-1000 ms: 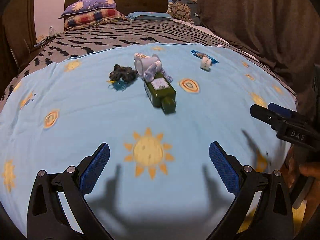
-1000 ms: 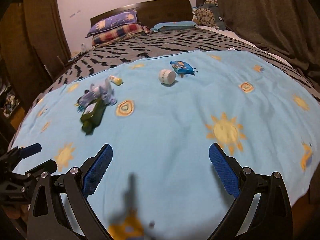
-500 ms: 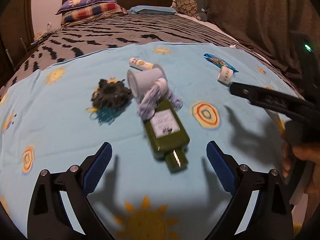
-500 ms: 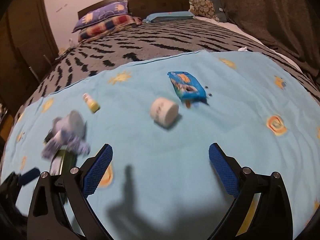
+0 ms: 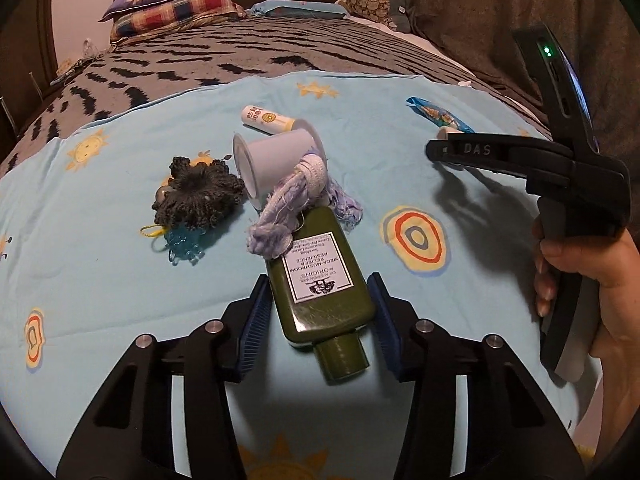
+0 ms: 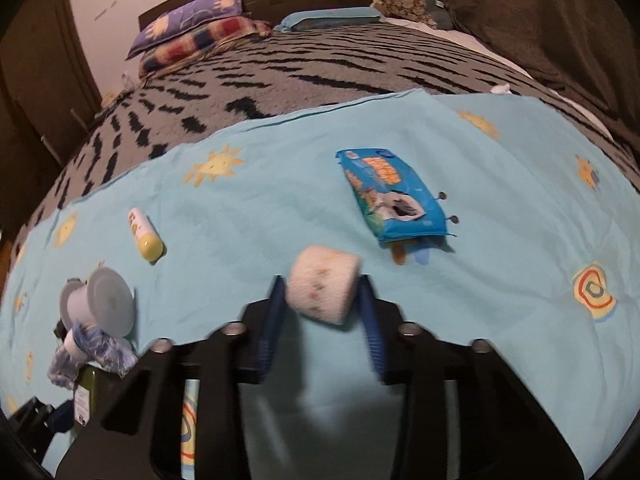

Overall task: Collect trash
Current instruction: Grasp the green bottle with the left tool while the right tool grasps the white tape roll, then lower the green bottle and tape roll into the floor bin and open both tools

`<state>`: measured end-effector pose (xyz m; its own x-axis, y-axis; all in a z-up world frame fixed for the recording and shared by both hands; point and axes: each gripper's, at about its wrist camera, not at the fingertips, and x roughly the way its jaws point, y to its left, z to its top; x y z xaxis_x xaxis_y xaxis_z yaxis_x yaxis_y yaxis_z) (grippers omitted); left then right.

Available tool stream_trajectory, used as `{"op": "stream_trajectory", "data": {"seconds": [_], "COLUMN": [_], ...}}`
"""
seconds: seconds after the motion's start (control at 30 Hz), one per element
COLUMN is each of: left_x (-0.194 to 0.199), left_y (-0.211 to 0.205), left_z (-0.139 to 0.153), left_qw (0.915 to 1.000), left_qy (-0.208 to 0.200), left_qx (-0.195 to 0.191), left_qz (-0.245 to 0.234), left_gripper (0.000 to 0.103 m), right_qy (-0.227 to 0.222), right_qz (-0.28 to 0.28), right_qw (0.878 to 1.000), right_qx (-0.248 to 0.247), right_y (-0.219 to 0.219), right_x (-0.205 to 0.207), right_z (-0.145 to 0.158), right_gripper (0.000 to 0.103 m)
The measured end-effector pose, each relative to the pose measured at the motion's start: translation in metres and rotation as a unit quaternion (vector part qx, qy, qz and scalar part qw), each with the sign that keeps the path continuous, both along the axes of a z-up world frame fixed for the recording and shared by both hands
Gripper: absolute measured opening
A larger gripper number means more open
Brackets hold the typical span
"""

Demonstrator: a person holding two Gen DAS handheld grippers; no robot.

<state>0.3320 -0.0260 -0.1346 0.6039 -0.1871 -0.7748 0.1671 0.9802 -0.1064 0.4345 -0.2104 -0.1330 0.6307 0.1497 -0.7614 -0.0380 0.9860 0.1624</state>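
The left gripper (image 5: 320, 316) is closing its jaws around a dark green bottle (image 5: 322, 288) that lies flat between the blue pads (image 5: 256, 320); the pads sit right against the bottle's sides, the left one touching and the right one at most a sliver off. The right gripper (image 6: 320, 312) is likewise closing, its pads flanking a small white roll (image 6: 322, 290) lying on its side, and they look pressed to the roll's two ends, though that view is blurred. In the left wrist view the right gripper shows from the side, held in a hand (image 5: 580, 280) at the frame's right edge. Everything lies on a light blue sheet (image 5: 100, 260) printed with suns, spread over a grey blanket with black marks (image 5: 280, 52) on a bed, with pillows (image 5: 168, 4) at the headboard. The bottle's cap end points toward the camera, and a pale lilac knotted rope (image 5: 288, 208) lies across its far end. Behind the rope, a white plastic cup (image 5: 276, 156) lies on its side, touching it. A dark knitted scrunchie (image 5: 196, 196) sits just left of the cup, with a small clear blue trinket (image 5: 182, 246) at its near edge. A blue snack wrapper (image 6: 390, 196) lies near the roll, beyond it to the right. A small yellow-capped tube (image 6: 145, 234) rests just behind the cup.
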Motion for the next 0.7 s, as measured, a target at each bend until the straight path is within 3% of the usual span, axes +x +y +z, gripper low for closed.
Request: {"op": "stream_trajectory", "data": {"seconds": [0.07, 0.23, 0.7], "left_x": [-0.004, -0.031, -0.148], "left_y": [0.001, 0.000, -0.002], "left_z": [0.001, 0.006, 0.008], "left_qw": [1.0000, 0.9997, 0.9993], "left_qy": [-0.001, -0.012, -0.010], "left_qx": [0.000, 0.017, -0.010], "left_qz": [-0.002, -0.015, -0.034], "left_gripper": [0.045, 0.045, 0.045], "right_qy": [-0.001, -0.014, -0.051], "right_qz": [-0.002, 0.007, 0.084], "right_qw": [1.000, 1.000, 0.995], "right_qx": [0.005, -0.001, 0.011], "right_y": [-0.004, -0.008, 0.007], "right_x": [-0.004, -0.033, -0.197], "right_z": [0.001, 0.010, 0.025], "right_gripper": [0.026, 0.026, 0.026]}}
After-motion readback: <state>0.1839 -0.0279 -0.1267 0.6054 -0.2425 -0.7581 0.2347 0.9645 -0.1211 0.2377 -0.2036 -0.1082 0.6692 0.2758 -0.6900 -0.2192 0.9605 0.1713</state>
